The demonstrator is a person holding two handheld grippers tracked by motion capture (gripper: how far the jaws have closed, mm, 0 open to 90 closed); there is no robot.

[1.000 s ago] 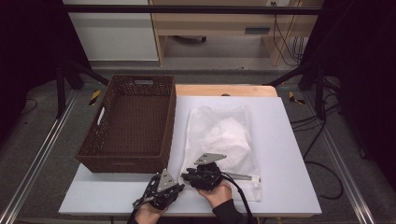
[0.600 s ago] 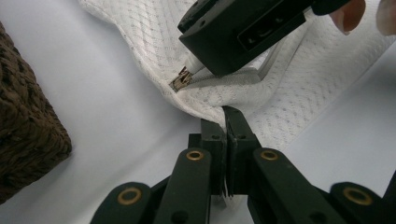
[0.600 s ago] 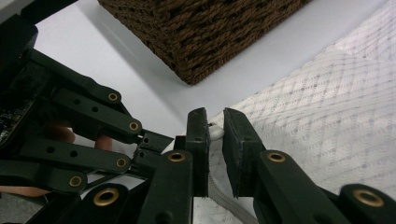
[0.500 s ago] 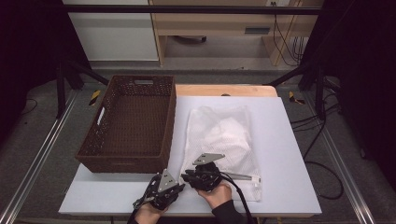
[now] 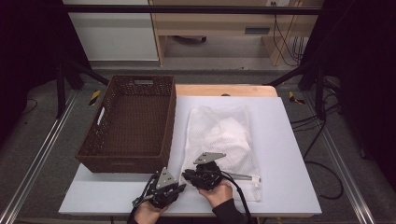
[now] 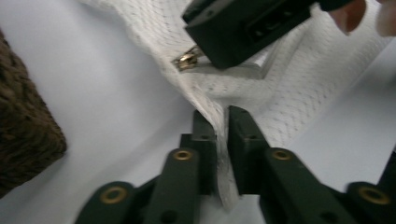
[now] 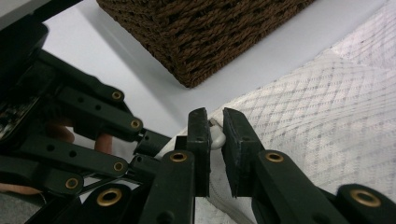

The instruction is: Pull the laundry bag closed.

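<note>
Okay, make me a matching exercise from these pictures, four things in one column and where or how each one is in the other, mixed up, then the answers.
Things:
1. wicker basket
2. mesh bag
3. left gripper
4. zipper pull

States:
A. metal, at the bag's edge by the right gripper
B. brown, empty, on the table's left side
C. jaws closed on the bag's near corner
D. white, lying flat right of the basket

Pairs: 1-B, 2-D, 3-C, 4-A

A brown woven basket stands empty on the white table, near its left edge.
</note>
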